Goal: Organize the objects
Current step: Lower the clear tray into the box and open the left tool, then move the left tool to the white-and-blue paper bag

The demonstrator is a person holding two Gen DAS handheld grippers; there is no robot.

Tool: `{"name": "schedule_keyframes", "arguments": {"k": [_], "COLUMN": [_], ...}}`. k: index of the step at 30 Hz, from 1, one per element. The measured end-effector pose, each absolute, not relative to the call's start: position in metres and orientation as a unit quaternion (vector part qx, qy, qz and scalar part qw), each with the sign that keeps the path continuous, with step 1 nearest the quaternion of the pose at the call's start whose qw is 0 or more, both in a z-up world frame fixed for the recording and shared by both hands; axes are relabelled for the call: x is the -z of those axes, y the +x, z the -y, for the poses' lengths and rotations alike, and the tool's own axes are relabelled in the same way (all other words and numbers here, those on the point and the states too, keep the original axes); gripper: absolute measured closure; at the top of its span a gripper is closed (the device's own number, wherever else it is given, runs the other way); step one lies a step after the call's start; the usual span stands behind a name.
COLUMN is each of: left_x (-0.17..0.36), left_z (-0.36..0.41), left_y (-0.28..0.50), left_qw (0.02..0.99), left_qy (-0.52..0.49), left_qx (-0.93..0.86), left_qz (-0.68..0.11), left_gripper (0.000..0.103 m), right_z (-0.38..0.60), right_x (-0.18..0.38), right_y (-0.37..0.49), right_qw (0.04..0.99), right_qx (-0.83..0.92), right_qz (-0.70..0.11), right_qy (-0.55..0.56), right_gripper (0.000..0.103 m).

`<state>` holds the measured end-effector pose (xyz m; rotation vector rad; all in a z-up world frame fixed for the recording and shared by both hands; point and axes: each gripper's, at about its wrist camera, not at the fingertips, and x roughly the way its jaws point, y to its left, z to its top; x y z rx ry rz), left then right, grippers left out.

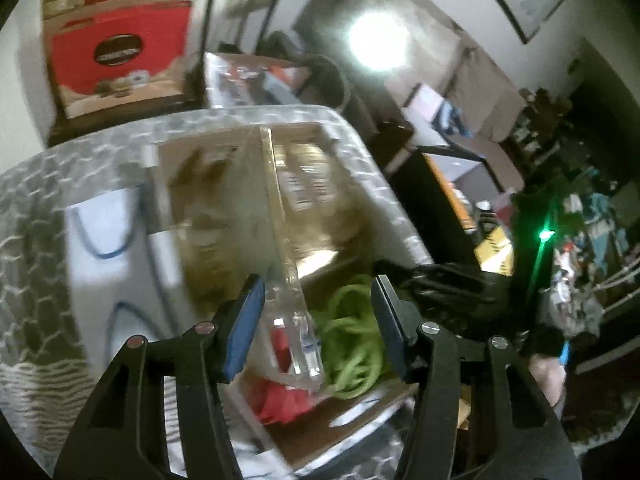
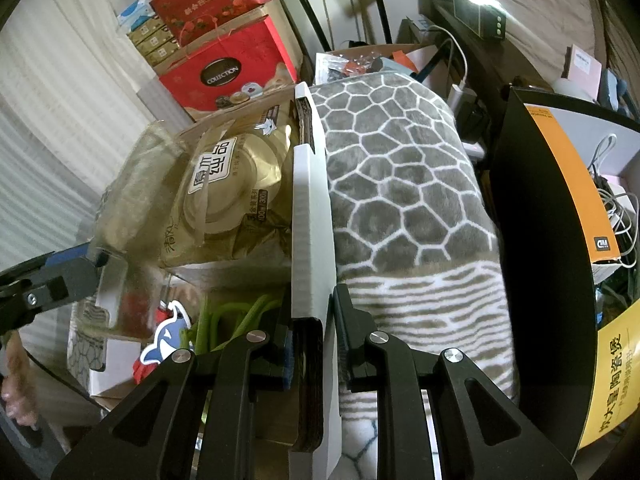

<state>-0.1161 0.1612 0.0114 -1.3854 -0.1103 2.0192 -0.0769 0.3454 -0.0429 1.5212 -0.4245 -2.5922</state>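
Cluttered bedroom, cardboard box (image 2: 312, 216) on the patterned blanket (image 2: 400, 184): right gripper (image 2: 310, 360) clenched on its stiff right wall, left gripper (image 1: 316, 332) released around a slippery, rigid-looking clear case (image 1: 294, 320) standing inside, best pinched by its flat faces

A grey, honeycomb-patterned blanket (image 2: 400, 184) carries an open cardboard box (image 2: 312, 216) resting on it.
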Motion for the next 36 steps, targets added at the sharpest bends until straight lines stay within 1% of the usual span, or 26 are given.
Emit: {"name": "schedule_keyframes", "arguments": {"k": [5,10,14,15,16,21,29,36], "left_x": [0.002,0.0,-0.01,-0.014,-0.018,-0.027,-0.003,0.023], "left_z": [-0.188,-0.184,-0.161,-0.154,-0.145,-0.105,-0.04,-0.01], "left_y": [-0.127,-0.129,-0.131,-0.131,-0.132,-0.136,-0.154,-0.162], "left_qw": [0.344,0.329,0.306,0.298,0.288,0.209,0.147,0.108], "left_qy": [-0.557,-0.547,-0.534,-0.528,-0.52,-0.5,-0.518,-0.535], "left_qx": [-0.754,-0.769,-0.788,-0.795,-0.804,-0.84,-0.842,-0.837], "left_qz": [0.051,0.034,0.035,0.035,0.032,-0.001,0.03,0.039], "left_gripper": [0.052,0.052,0.052,0.05,0.046,0.045,0.045,0.045], "right_z": [-0.346,-0.345,-0.345,-0.345,-0.345,-0.345,-0.345,-0.346], "right_x": [0.043,0.043,0.043,0.043,0.043,0.043,0.044,0.045], "right_y": [-0.077,-0.077,-0.076,-0.076,-0.076,-0.077,-0.076,-0.077], "right_qw": [0.053,0.054,0.053,0.053,0.053,0.053,0.052,0.051], "right_qx": [0.853,0.853,0.853,0.853,0.853,0.853,0.852,0.852], "right_qz": [0.14,0.14,0.14,0.139,0.14,0.14,0.139,0.137], "right_qy": [0.501,0.501,0.5,0.5,0.501,0.501,0.501,0.503], "right_gripper": [0.085,0.085,0.085,0.085,0.085,0.085,0.085,0.085]}}
